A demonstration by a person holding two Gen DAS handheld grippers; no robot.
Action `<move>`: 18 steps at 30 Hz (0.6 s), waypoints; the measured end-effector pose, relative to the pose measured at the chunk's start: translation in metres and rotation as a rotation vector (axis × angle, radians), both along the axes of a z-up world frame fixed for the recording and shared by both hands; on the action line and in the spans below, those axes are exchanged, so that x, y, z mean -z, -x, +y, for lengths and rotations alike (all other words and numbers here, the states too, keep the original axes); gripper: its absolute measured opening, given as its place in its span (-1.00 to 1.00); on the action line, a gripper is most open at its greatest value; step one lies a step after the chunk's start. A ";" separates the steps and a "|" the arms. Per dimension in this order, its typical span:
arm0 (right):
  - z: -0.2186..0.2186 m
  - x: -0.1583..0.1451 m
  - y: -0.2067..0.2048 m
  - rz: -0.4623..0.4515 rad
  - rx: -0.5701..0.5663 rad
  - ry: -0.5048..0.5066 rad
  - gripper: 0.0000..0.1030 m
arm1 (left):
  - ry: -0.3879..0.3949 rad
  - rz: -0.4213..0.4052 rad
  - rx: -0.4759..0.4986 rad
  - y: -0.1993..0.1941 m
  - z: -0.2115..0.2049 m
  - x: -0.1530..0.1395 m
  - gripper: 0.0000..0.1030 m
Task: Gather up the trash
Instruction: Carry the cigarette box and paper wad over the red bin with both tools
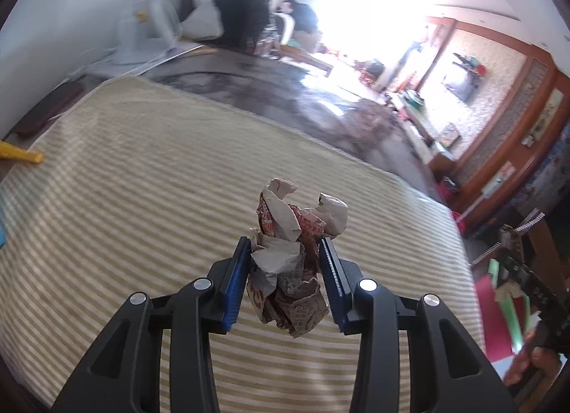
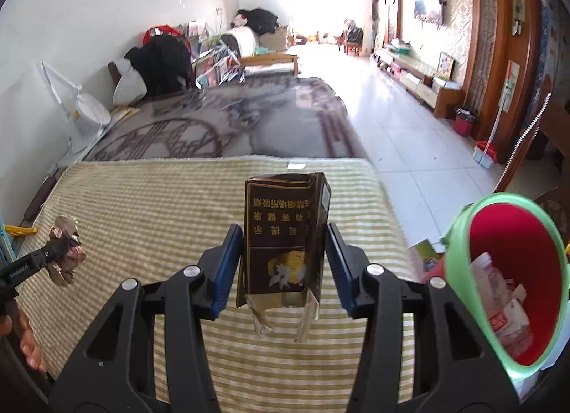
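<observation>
Trash is already in both claws, lifted clear above the striped mat (image 2: 149,199). Farthest left, the left gripper (image 1: 285,245) is clamped on a crumpled paper wrapper (image 1: 292,256), printed red and pale; its blue pads (image 1: 235,281) press into both sides of the wad, which bulges above and hangs below the jaws. In the right wrist view the same wad (image 2: 66,252) shows at the far left edge, held off the mat. Further right, the right gripper (image 2: 283,231) is closed on a dark cigarette carton (image 2: 285,235) with gold print, gripped across its narrow sides, torn flaps dangling beneath. At the far right stands the red bin (image 2: 513,292) with a green rim, already holding a plastic bottle and paper scraps, its mouth tilted toward the camera.

The step in hand looks like carrying both pieces to that bin. The carton is nearer, so it should go first: bring it well over the rim before letting go, since the loose flaps could catch the edge. The wrapper is light and springy, so release it low inside the mouth rather than dropping it from above.
</observation>
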State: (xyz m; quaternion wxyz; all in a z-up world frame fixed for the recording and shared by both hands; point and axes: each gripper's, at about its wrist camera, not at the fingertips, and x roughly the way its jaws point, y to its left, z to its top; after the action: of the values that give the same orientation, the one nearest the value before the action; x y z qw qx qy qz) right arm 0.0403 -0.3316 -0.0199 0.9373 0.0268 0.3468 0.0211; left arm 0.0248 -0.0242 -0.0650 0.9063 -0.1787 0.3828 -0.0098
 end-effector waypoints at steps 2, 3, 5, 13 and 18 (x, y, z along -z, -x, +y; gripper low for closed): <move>-0.006 -0.003 0.005 -0.018 0.012 0.017 -0.09 | 0.009 -0.018 0.026 0.003 -0.016 -0.007 -0.27; -0.010 -0.004 0.006 -0.022 0.016 0.020 -0.09 | 0.017 -0.027 0.040 0.004 -0.025 -0.012 -0.27; -0.017 -0.007 0.009 -0.032 0.024 0.013 -0.09 | 0.027 -0.041 0.062 0.006 -0.039 -0.018 -0.27; -0.052 -0.018 0.024 -0.073 0.078 -0.029 -0.09 | 0.021 -0.060 0.147 0.011 -0.095 -0.033 -0.27; -0.070 -0.019 0.032 -0.083 0.116 -0.054 -0.09 | 0.003 -0.074 0.191 0.012 -0.123 -0.040 -0.27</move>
State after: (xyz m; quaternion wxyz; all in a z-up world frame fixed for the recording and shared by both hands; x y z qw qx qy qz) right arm 0.0086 -0.4020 -0.0008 0.9494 0.0714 0.3050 -0.0228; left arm 0.0126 -0.1469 -0.0248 0.9144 -0.1424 0.3645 -0.1032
